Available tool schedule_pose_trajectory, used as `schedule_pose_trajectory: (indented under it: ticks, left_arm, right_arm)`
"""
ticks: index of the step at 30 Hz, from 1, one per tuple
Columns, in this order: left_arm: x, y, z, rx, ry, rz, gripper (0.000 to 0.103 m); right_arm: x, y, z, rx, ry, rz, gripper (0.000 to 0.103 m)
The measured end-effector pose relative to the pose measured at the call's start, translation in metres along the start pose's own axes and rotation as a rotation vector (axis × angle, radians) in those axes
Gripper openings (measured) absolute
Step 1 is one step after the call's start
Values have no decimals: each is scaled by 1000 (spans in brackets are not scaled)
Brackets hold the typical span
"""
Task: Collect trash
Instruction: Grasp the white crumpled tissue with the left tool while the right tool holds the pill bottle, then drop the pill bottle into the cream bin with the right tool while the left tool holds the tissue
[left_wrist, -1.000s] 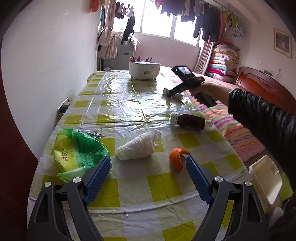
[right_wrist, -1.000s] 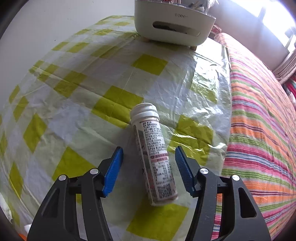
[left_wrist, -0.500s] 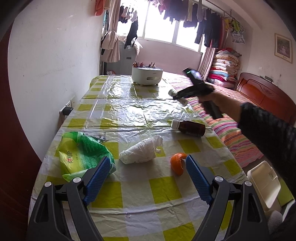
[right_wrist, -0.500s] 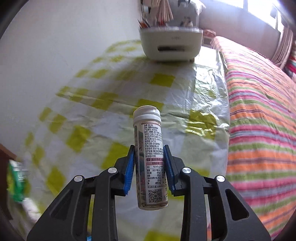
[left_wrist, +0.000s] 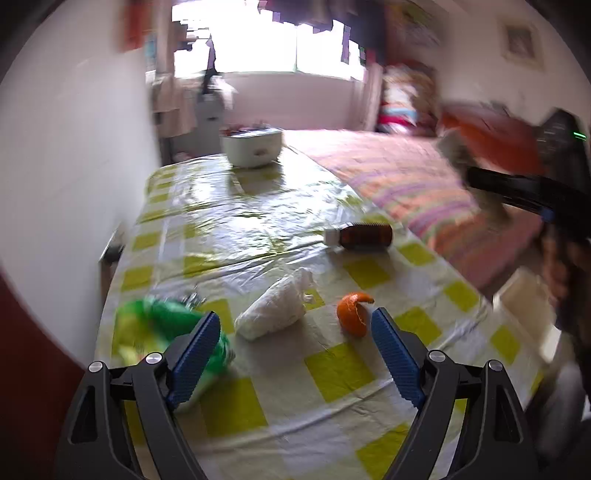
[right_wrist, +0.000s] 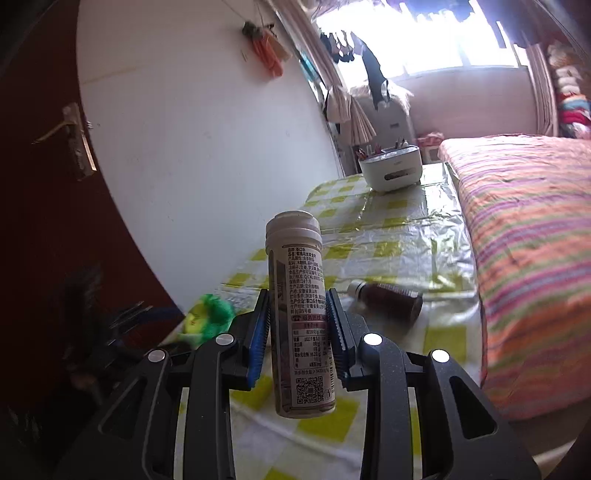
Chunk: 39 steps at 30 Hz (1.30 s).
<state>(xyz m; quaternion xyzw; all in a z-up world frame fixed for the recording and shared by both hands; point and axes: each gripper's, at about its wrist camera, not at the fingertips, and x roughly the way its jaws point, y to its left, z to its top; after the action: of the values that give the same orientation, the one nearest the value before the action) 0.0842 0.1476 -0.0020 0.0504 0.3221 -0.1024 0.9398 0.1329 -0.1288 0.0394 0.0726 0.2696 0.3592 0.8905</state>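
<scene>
My right gripper is shut on a white labelled tube, held upright in the air above the table's near end. In the left wrist view that gripper shows blurred at the right, off the table over the bed side. My left gripper hovers open over the yellow-checked table with nothing between its fingers. In front of it lie a white crumpled bag, an orange peel, a green plastic bag and a brown bottle on its side.
A white pot stands at the table's far end. A wall runs along the left and a striped bed along the right. A white open box sits low beside the table's right edge. A dark door is at the left.
The right gripper closed on the tube, lifted it off the far table and swung it back toward the near end. The left gripper rolled a little and stayed over the table.
</scene>
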Motion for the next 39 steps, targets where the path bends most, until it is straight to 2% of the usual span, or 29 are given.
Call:
schedule_pose_trajectory:
  ticks: [3, 6, 8, 13, 15, 17, 19, 24, 29, 36, 39]
  left_arm:
    - [19, 4, 10, 43, 37, -1, 81]
    - [45, 4, 18, 53, 99, -6, 81]
    - [63, 2, 20, 67, 131, 3, 81]
    - [100, -3, 22, 78, 201, 20, 79]
    - [114, -2, 20, 67, 238, 25, 68]
    - [130, 3, 18, 34, 295, 20, 42]
    - [141, 10, 14, -10, 329, 44, 32]
    - [136, 22, 15, -106, 300, 40, 18]
    - [104, 14, 16, -184, 208, 40, 15]
    - [39, -38, 25, -171, 43, -47, 15]
    - [19, -67, 25, -176, 3, -128, 15]
  right_arm:
    - [-20, 1, -33, 7, -52, 11, 29]
    - [-25, -2, -52, 33, -60, 3, 29]
    - [-19, -11, -55, 58, -49, 8, 29]
    - [-31, -3, -49, 18, -76, 12, 29]
    - [-40, 3, -50, 16, -85, 24, 29]
    - [-43, 1, -52, 11, -92, 22, 29]
    - [-45, -5, -56, 14, -100, 18, 29]
    - [-56, -11, -59, 27, -130, -10, 30]
    - [-63, -23, -65, 71, -149, -37, 30]
    - [-81, -30, -76, 85, -197, -109, 30]
    - [-86, -41, -85, 122, -213, -156, 30]
